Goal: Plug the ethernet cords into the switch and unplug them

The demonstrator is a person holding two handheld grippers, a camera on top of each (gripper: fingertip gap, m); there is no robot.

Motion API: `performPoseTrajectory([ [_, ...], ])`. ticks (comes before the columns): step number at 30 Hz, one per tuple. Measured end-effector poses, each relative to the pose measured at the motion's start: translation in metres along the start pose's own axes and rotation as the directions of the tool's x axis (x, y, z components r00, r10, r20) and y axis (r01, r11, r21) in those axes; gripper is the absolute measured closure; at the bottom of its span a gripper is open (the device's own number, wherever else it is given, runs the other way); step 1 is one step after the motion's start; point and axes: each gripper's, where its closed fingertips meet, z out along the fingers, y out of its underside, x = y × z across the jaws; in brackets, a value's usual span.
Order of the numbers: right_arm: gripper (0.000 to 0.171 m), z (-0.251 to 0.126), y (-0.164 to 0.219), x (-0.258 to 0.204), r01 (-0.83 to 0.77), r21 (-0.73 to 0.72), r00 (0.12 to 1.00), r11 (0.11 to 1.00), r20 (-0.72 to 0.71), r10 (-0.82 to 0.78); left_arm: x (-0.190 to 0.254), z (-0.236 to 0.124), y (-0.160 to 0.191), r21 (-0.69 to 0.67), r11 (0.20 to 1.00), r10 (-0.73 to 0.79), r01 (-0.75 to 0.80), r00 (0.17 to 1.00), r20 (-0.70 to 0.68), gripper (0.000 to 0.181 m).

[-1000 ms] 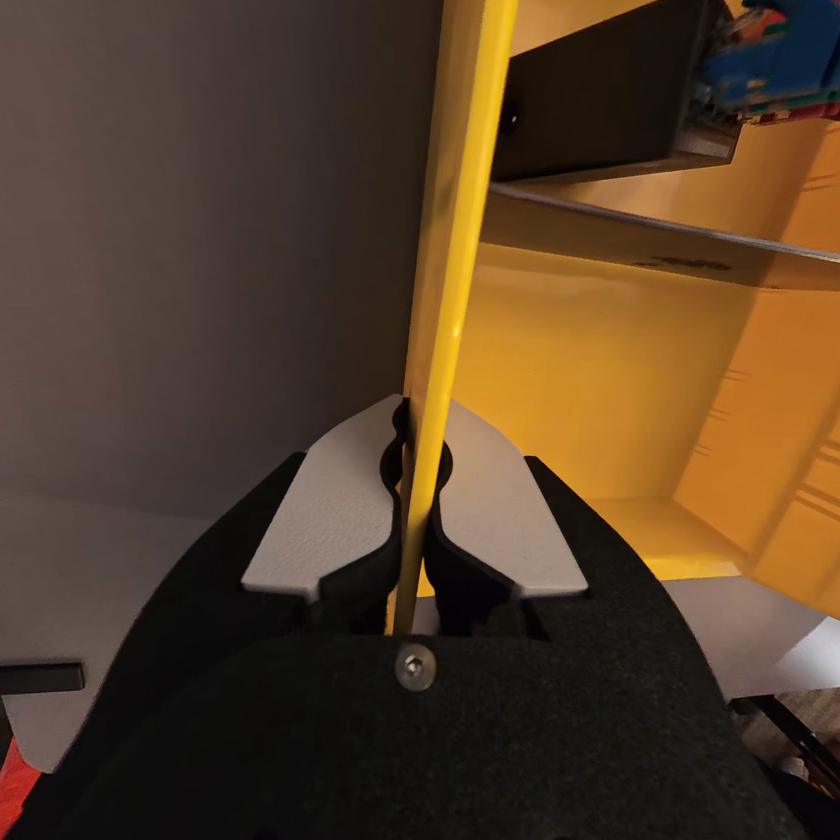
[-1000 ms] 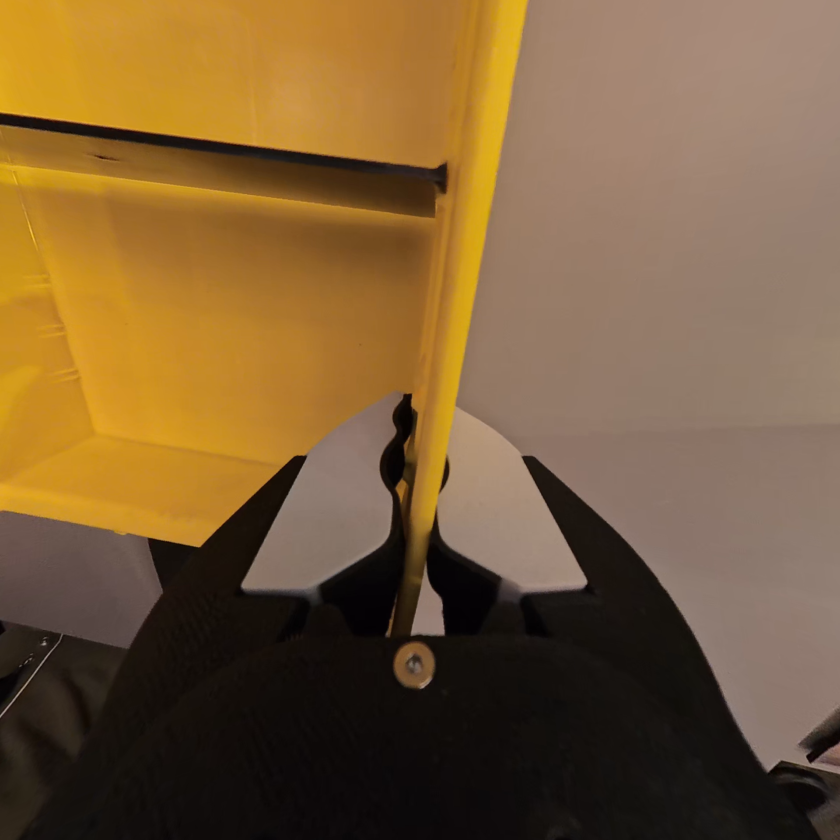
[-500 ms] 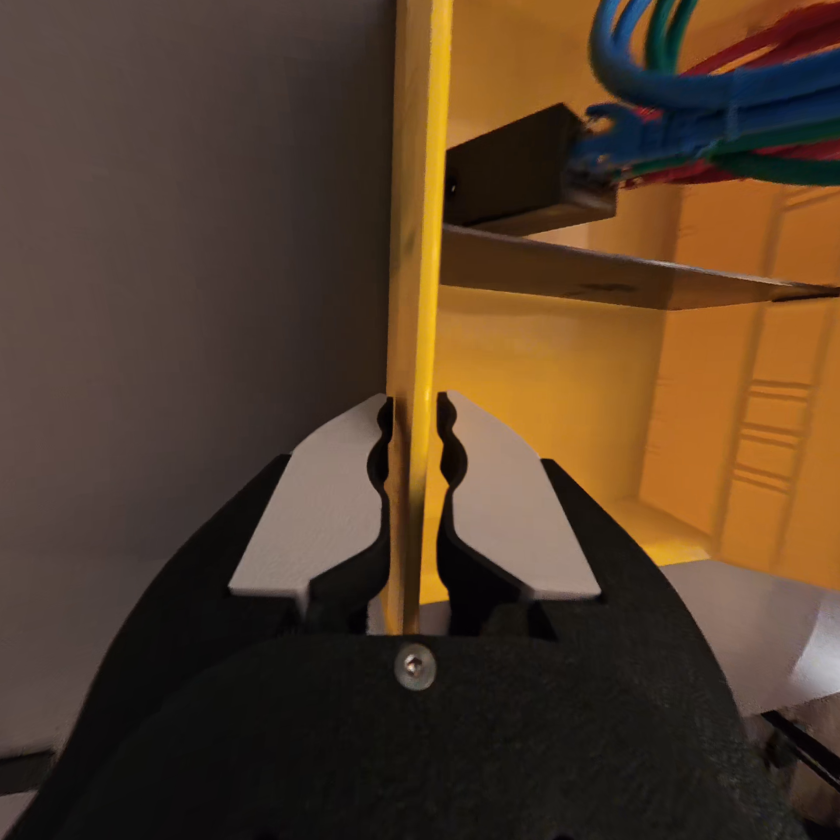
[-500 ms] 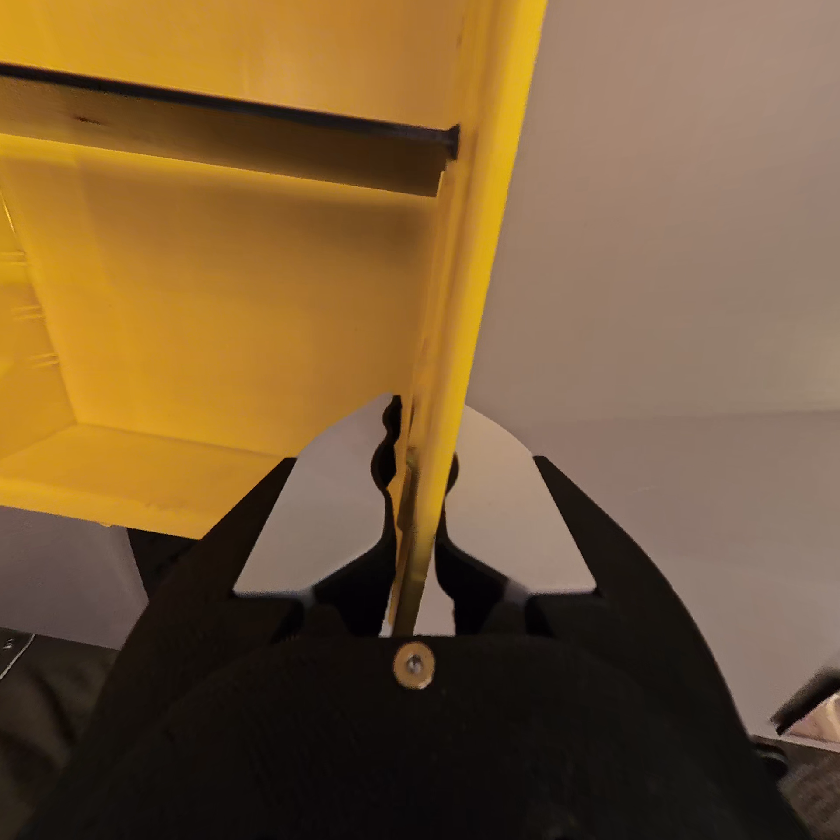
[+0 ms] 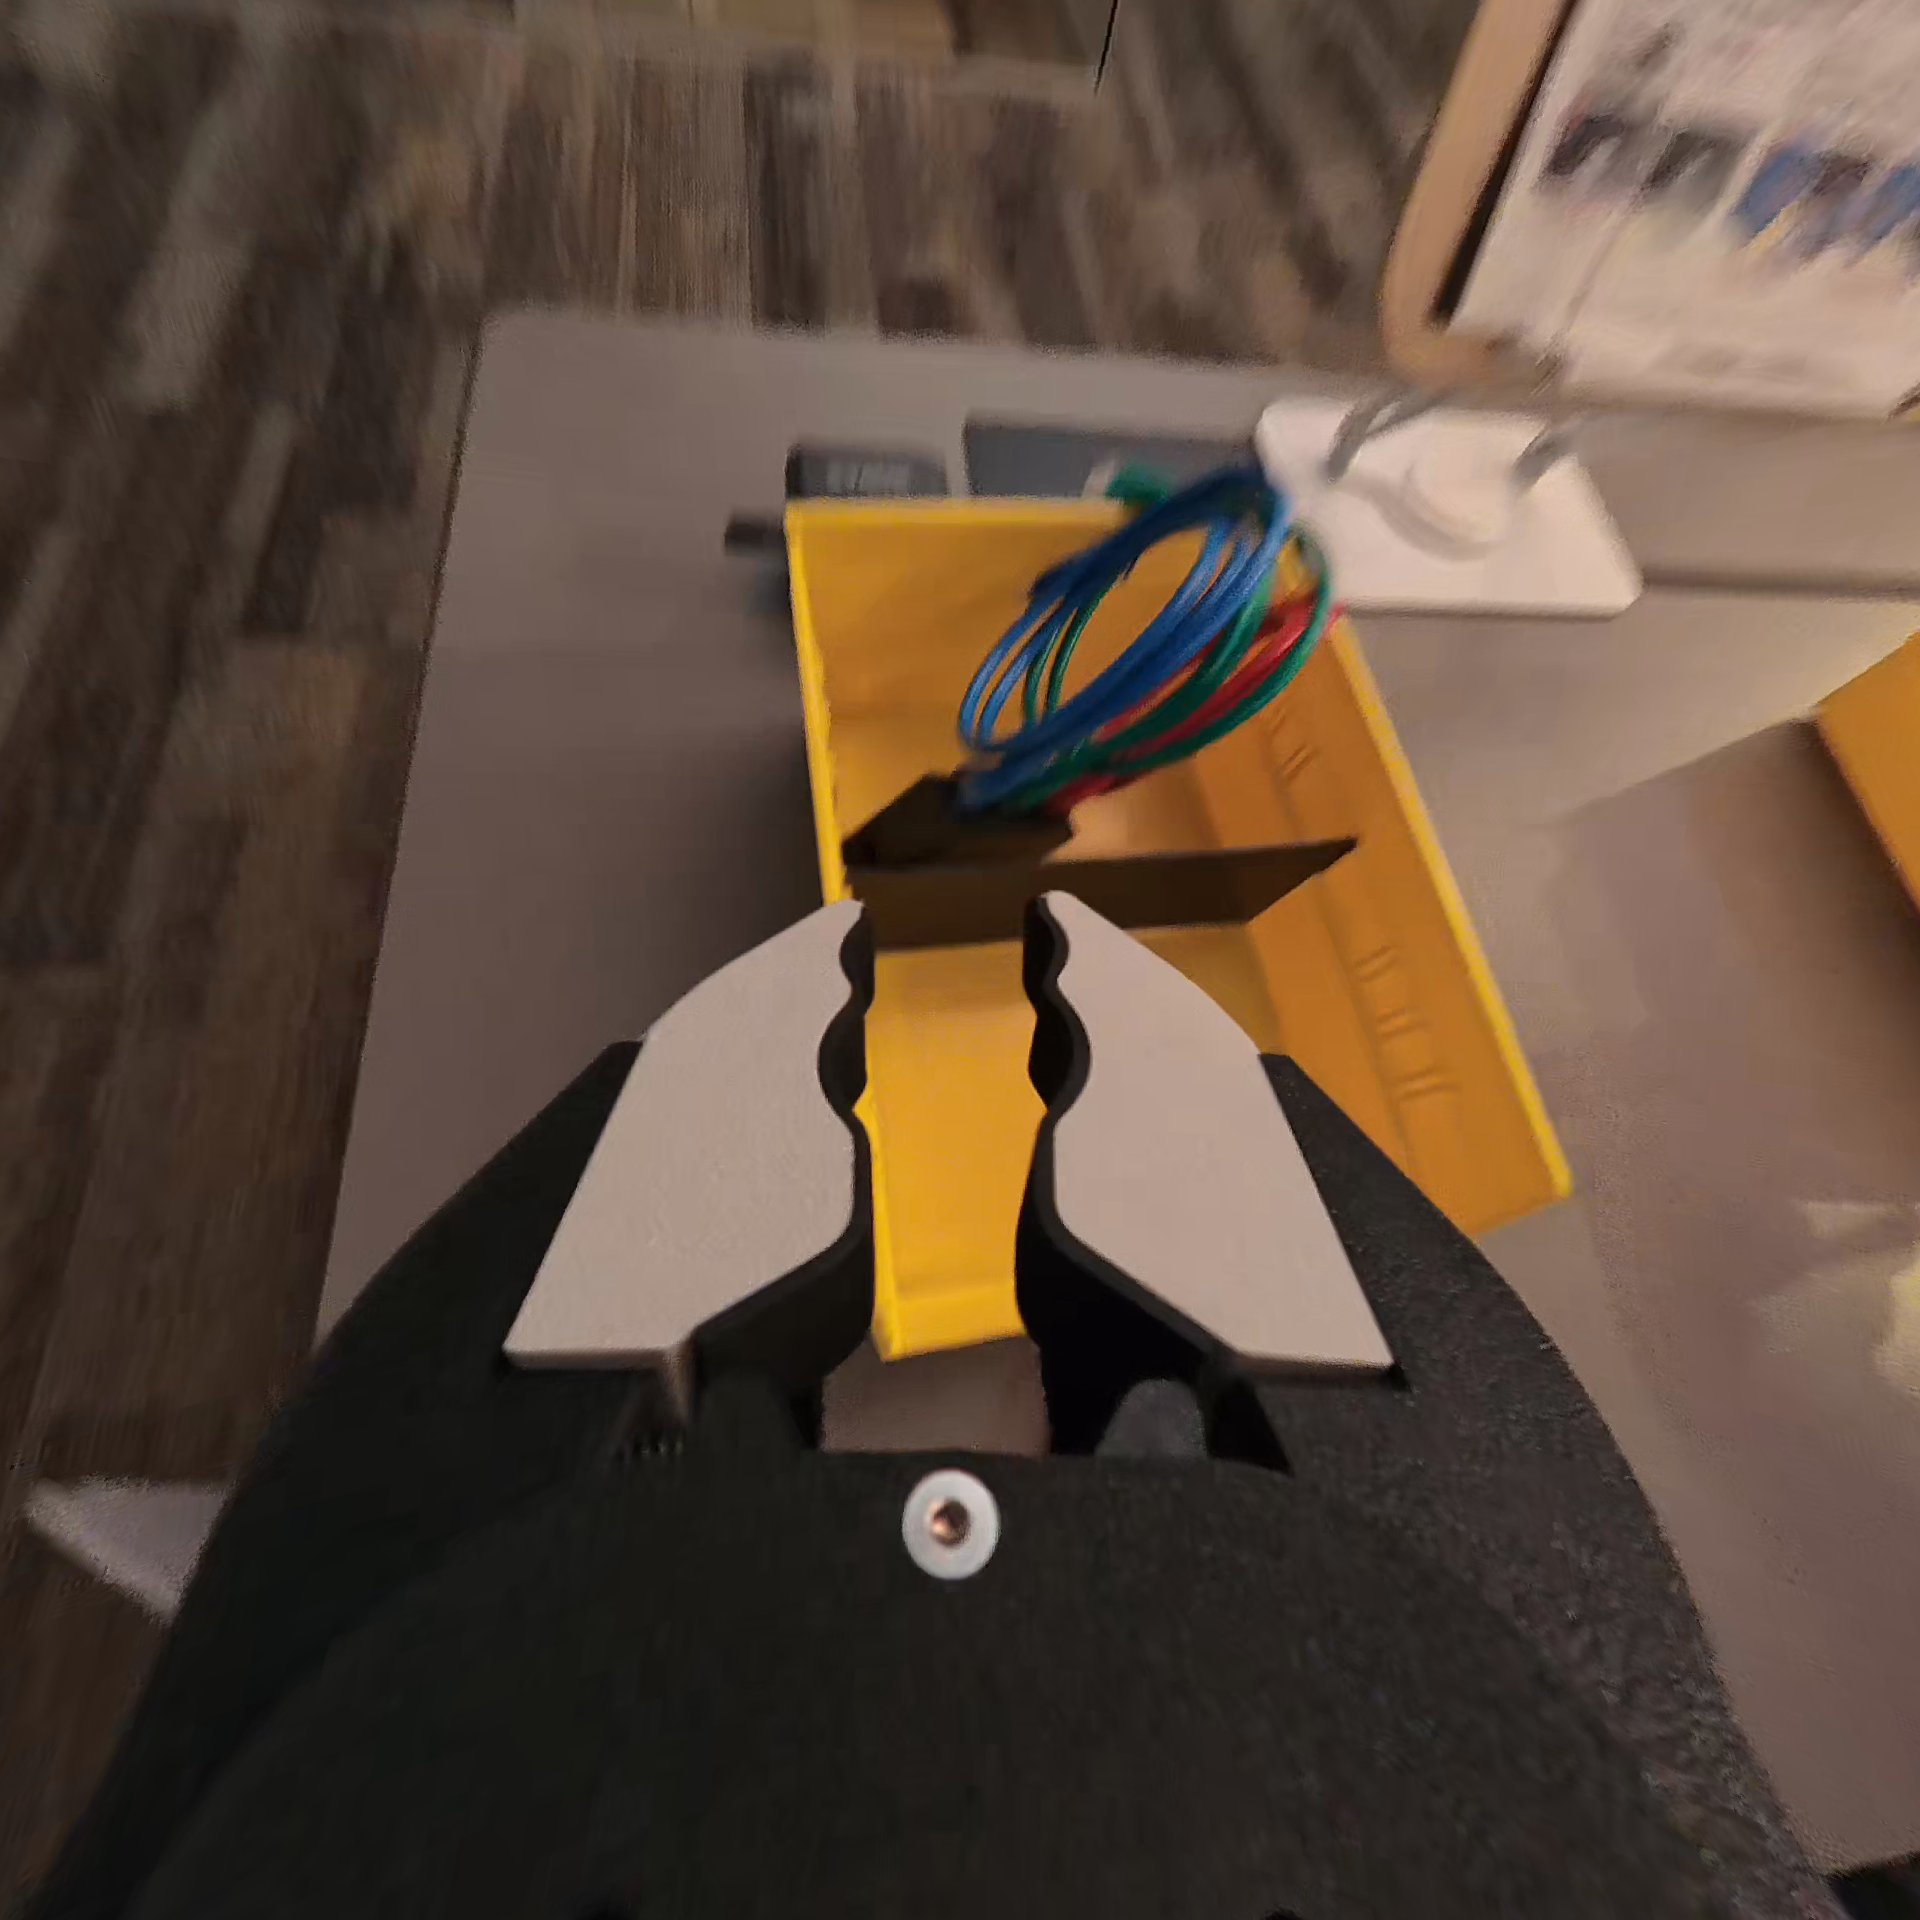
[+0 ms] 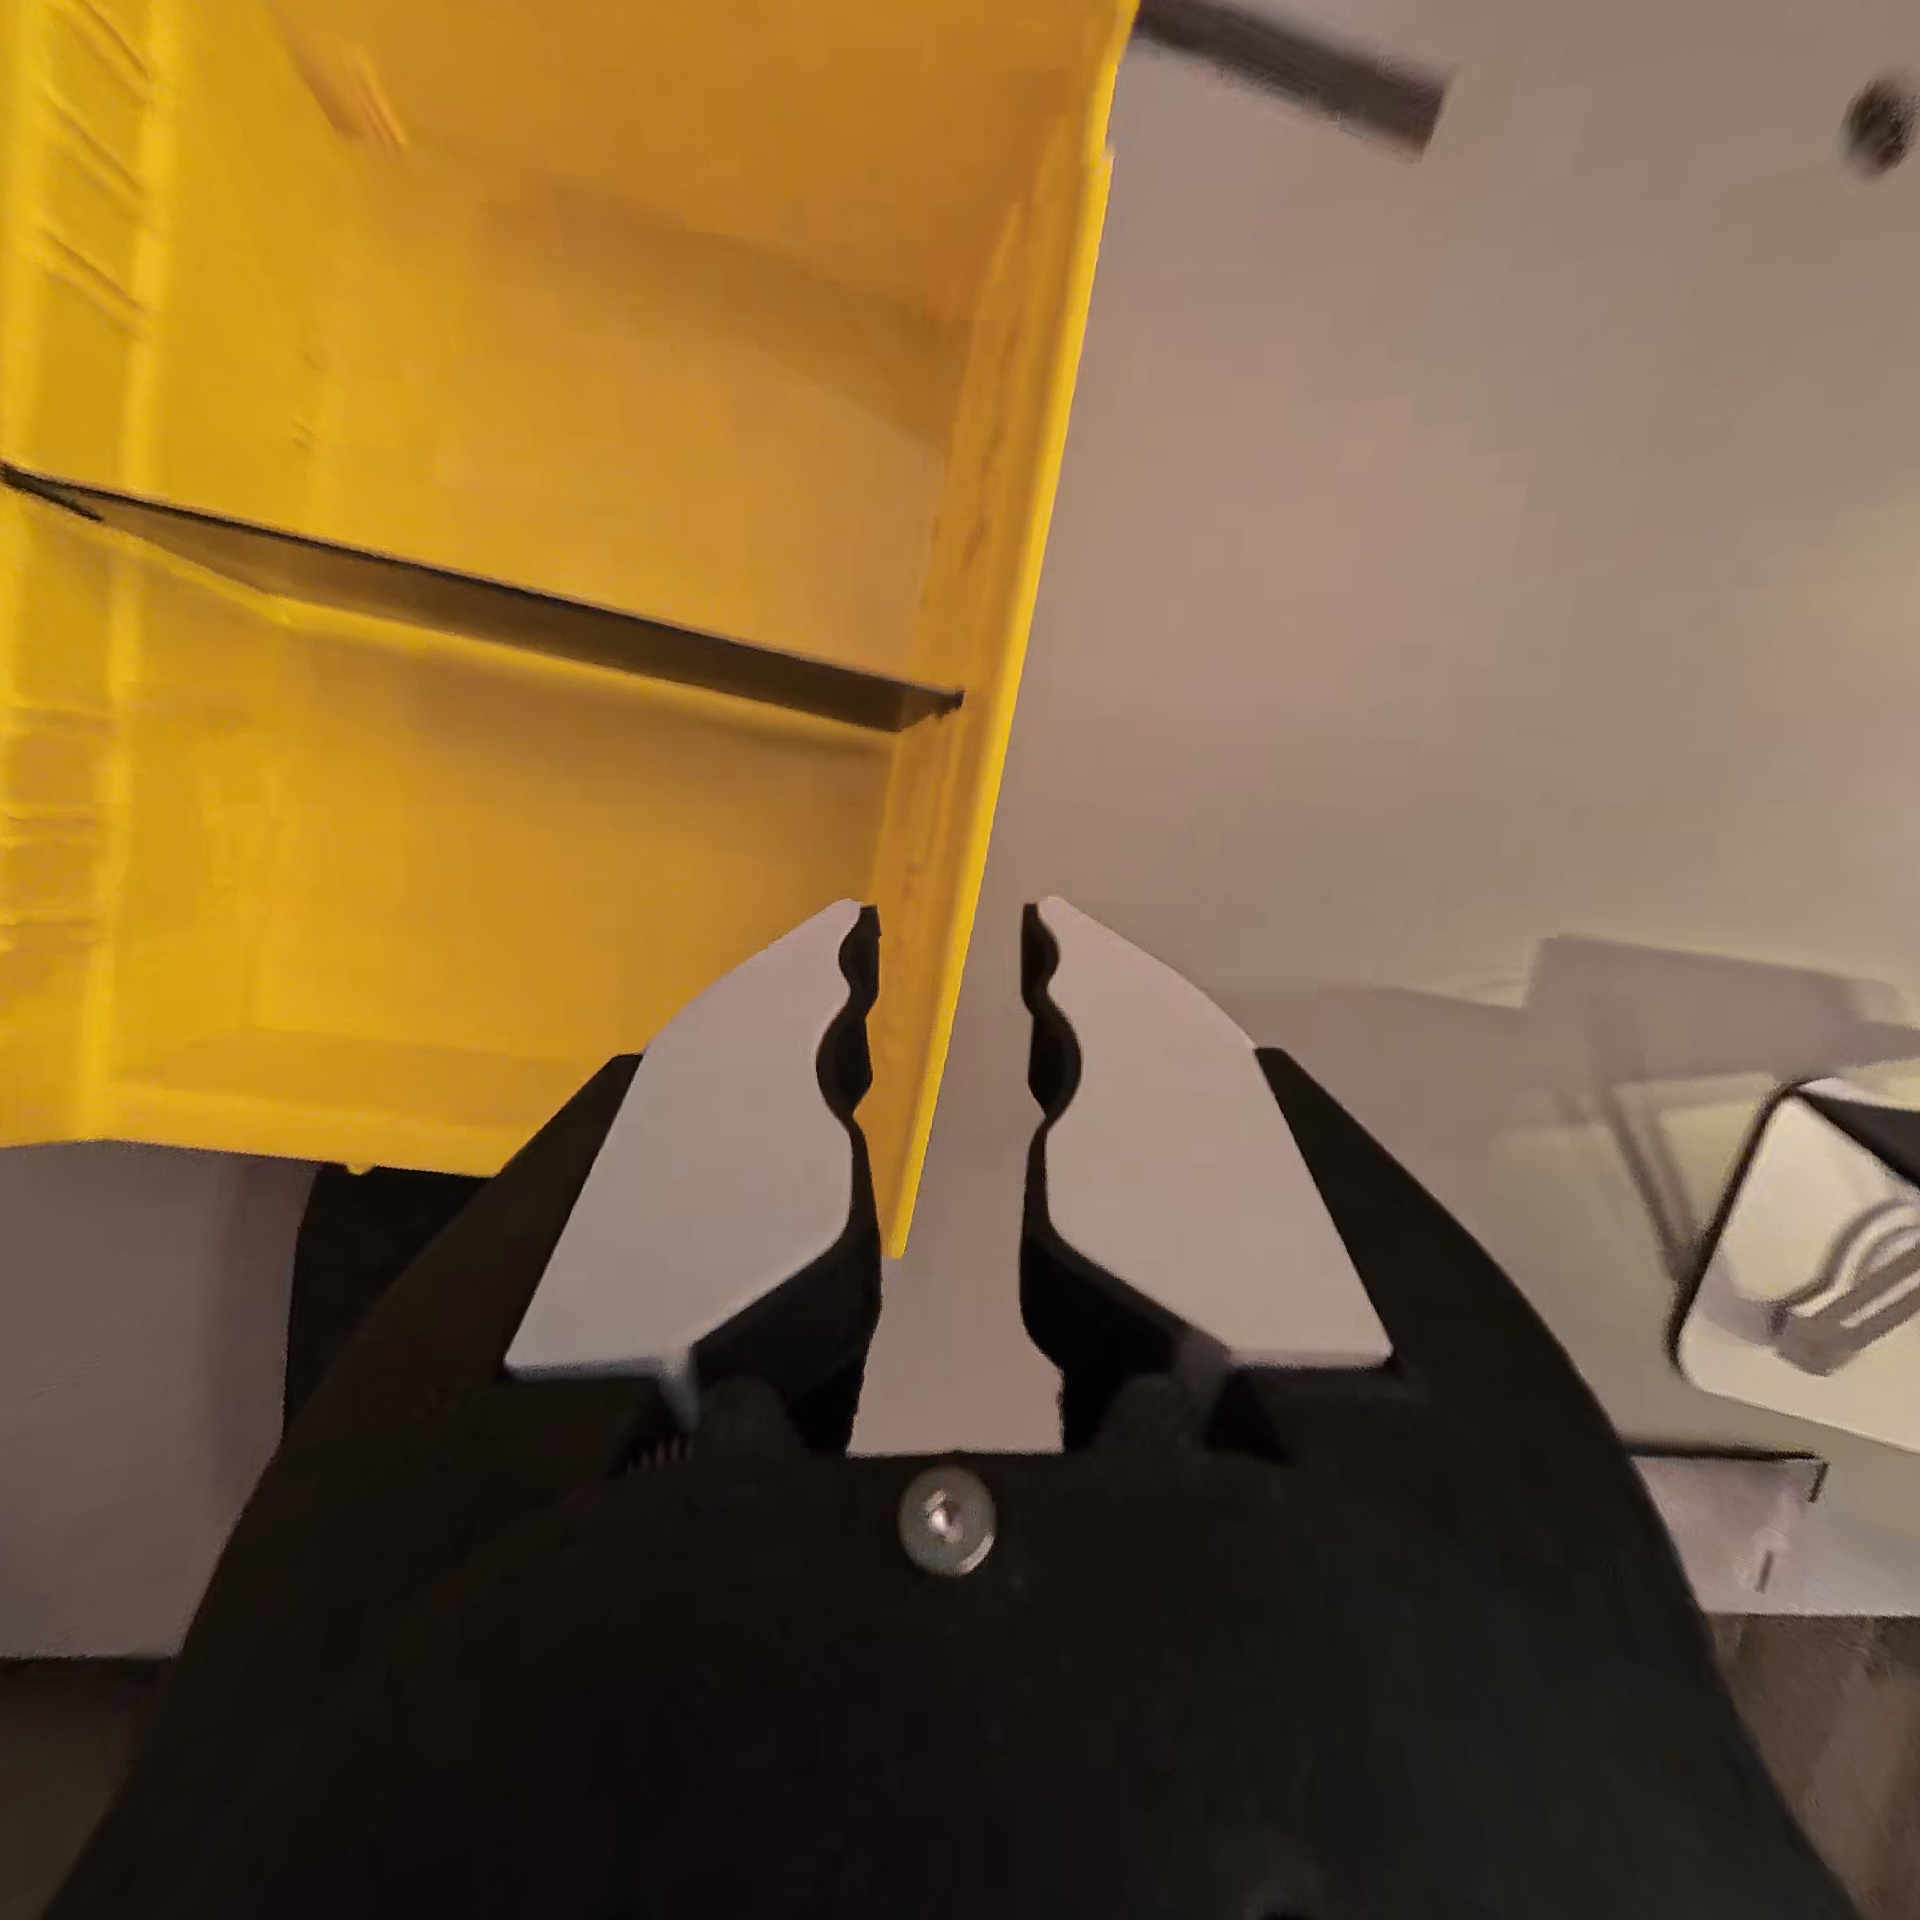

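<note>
Looks like an office or lab setup: grey table (image 5: pixel 582 644) over striped carpet tile floor (image 5: pixel 208 416), yellow parts bin (image 5: pixel 1351 935) with network cords (image 5: pixel 1132 665), framed poster (image 5: pixel 1704 177) far right.

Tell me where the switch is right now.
In the left wrist view, the switch sits inside the yellow bin, against its left wall behind the black divider, with the colored cords looping from it.

Blurred and cut-off parts around the yellow bin (image 5: pixel 1340 935)

Motion blur smears the cords (image 5: pixel 1143 644) above the bin; the switch (image 5: pixel 935 831) inside is half hidden behind its divider (image 5: pixel 1195 883); the bin's left side is cut off in the right wrist view.
</note>
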Motion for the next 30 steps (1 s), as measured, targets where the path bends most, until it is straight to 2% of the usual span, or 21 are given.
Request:
performPoseTrajectory([
  [3, 0.138, -0.037, -0.031, -0.001, 0.029, 0.151, 0.998, 0.988, -0.058, -0.021, 0.024, -0.031, -0.038, 0.181, 0.982, 0.067, -0.060, 0.997, -0.033, 0.154],
  [7, 0.130, -0.091, -0.070, -0.013, 0.095, 0.363, 0.991, 0.927, -0.120, -0.055, 0.056, -0.067, -0.078, 0.431, 0.890, 0.175, -0.148, 0.984, -0.022, 0.154],
  [11, 0.122, -0.142, -0.100, -0.042, 0.162, 0.568, 0.986, 0.807, -0.121, -0.113, 0.085, -0.080, -0.094, 0.525, 0.821, 0.273, -0.226, 0.962, -0.014, 0.142],
  [15, 0.109, -0.190, -0.124, -0.083, 0.191, 0.784, 0.977, 0.591, -0.093, -0.193, 0.120, -0.075, -0.100, 0.556, 0.796, 0.345, -0.238, 0.934, -0.095, 0.125],
  [19, 0.096, -0.230, -0.135, -0.116, 0.223, 0.930, 0.962, 0.293, -0.160, -0.223, 0.163, -0.082, -0.119, 0.716, 0.680, 0.427, -0.160, 0.880, -0.209, 0.130],
  [21, 0.095, -0.232, -0.136, -0.134, 0.224, 0.943, 0.949, 0.247, -0.154, -0.275, 0.177, -0.085, -0.127, 0.760, 0.635, 0.457, -0.135, 0.859, -0.229, 0.130],
  [23, 0.092, -0.232, -0.137, -0.151, 0.200, 0.955, 0.935, 0.219, -0.120, -0.332, 0.190, -0.082, -0.129, 0.763, 0.631, 0.487, -0.142, 0.838, -0.246, 0.130],
  [25, 0.097, -0.240, -0.139, -0.167, 0.183, 0.975, 0.918, 0.130, -0.122, -0.377, 0.204, -0.079, -0.131, 0.765, 0.623, 0.521, -0.162, 0.816, -0.251, 0.129],
  [30, 0.132, -0.274, -0.145, -0.178, 0.167, 0.975, 0.925, -0.149, -0.207, -0.318, 0.217, -0.071, -0.136, 0.787, 0.573, 0.562, -0.228, 0.808, -0.176, 0.133],
])
